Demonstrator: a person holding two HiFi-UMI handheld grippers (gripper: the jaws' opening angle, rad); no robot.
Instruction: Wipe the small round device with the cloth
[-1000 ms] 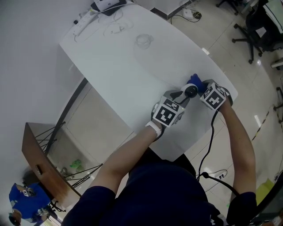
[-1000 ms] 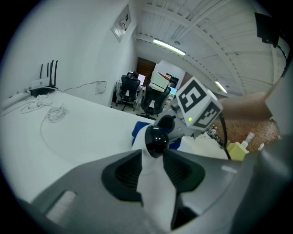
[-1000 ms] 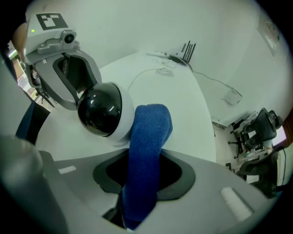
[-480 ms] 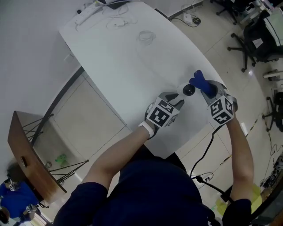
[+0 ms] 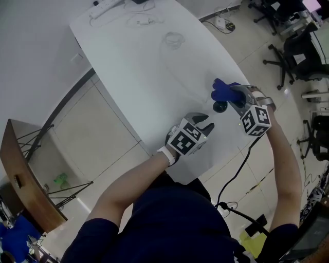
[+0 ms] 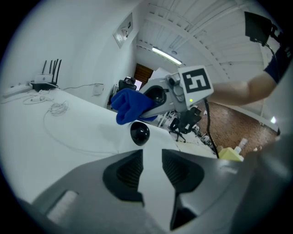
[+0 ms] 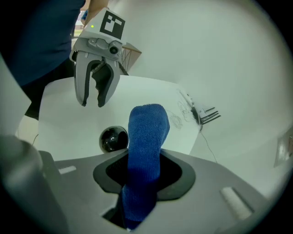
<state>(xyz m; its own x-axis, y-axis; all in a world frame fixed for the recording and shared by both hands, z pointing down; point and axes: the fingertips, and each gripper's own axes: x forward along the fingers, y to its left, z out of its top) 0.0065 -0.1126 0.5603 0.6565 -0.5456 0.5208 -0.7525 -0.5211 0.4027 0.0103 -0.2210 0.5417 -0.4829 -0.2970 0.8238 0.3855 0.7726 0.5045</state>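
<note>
The small round device, a glossy black ball, sits on the white table near its right edge. It also shows in both gripper views, as the ball ahead of the left jaws and the ball below the right ones. My right gripper is shut on a blue cloth, which hangs just above and beyond the ball. The cloth sticks up between the right gripper's jaws. My left gripper stands open a little short of the ball, its jaws empty.
The table's near and right edges run close to the ball, with tiled floor beyond. A power strip and cables lie at the far end, with a coiled wire nearby. Office chairs stand on the floor to the right, and a wooden stand to the left.
My right gripper has risen off the ball with the cloth and rolled. My left gripper has drawn back from the ball, which now stands free on the table.
</note>
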